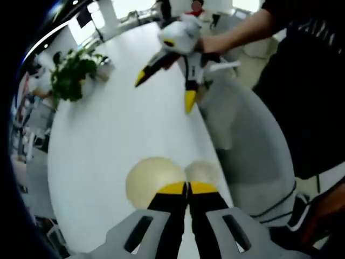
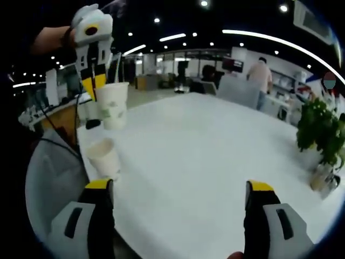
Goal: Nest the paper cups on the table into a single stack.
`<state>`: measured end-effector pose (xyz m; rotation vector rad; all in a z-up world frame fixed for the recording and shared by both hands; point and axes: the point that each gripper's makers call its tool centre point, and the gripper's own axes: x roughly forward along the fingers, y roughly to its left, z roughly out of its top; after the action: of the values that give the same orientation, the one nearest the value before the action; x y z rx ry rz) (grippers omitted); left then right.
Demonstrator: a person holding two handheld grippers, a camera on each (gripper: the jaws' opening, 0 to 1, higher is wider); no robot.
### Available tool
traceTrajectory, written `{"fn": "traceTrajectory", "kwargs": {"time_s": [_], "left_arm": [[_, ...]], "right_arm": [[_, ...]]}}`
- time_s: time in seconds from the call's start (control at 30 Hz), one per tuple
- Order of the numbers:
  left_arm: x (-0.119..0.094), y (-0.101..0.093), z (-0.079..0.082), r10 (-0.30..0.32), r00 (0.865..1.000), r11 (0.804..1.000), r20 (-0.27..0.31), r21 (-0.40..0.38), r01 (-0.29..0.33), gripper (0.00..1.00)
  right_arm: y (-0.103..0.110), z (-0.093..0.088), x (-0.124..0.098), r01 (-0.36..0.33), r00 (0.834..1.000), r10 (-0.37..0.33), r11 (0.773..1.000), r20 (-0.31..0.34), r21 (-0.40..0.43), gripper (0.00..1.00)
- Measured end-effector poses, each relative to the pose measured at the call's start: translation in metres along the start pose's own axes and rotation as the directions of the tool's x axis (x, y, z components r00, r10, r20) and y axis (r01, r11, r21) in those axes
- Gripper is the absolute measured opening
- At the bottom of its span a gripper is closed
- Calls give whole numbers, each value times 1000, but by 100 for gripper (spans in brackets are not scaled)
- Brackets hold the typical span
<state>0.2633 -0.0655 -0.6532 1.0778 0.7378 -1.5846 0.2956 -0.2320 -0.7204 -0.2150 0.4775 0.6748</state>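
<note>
My left gripper [image 1: 187, 188] is shut on the rim of a cream paper cup [image 1: 153, 181], whose mouth opens just left of the jaws. In the right gripper view that cup [image 2: 113, 105] hangs in the air from the left gripper [image 2: 93, 82]. Just beneath it, a second paper cup [image 2: 102, 156] stands on the white table [image 2: 205, 145] near its edge; from the left gripper view this cup [image 1: 204, 171] lies right of the jaws. My right gripper [image 2: 180, 186] is open and holds nothing. A hand holds it [image 1: 165, 89] farther along the table edge.
A potted green plant [image 1: 70, 73] [image 2: 321, 129] stands near the table's far edge. A grey chair [image 1: 253, 145] [image 2: 51, 172] sits against the table side by the cups. A person in dark clothes [image 1: 312, 81] stands beside it. Other people [image 2: 261, 73] are far behind.
</note>
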Motion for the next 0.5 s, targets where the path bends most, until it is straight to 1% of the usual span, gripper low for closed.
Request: {"fn": "traceTrajectory", "kwargs": {"time_s": [0.07, 0.17, 0.2, 0.27, 0.4, 0.47, 0.5], "left_arm": [[2, -6, 1, -10, 1000, 1000, 7, -11, 10, 0], [8, -13, -1, -16, 1000, 1000, -2, -6, 16, 0], [10, -14, 0, -21, 1000, 1000, 8, -15, 21, 0], [14, -18, -2, -25, 1000, 999, 7, -28, 25, 0], [21, -29, -3, -45, 999, 999, 0, -3, 45, 0], [24, -33, -3, -51, 999, 999, -4, -14, 51, 0], [26, -34, -5, -52, 999, 999, -3, -1, 52, 0]], "right_arm": [[-1, 1, -1, 5, 1000, -5, 1000, 1, -5, 100], [-1, 0, -2, 6, 1000, -6, 1000, 1, -4, 100], [0, 0, -3, 6, 1000, -6, 1000, 0, -4, 100], [1, 0, -4, 5, 1000, -5, 1000, 2, -3, 100], [4, 1, -6, 5, 1000, -5, 1000, 6, 1, 100], [5, 0, -7, 6, 1000, -6, 1000, 3, 0, 100], [5, 0, -8, 7, 1000, -7, 1000, 4, 1, 100]]}}
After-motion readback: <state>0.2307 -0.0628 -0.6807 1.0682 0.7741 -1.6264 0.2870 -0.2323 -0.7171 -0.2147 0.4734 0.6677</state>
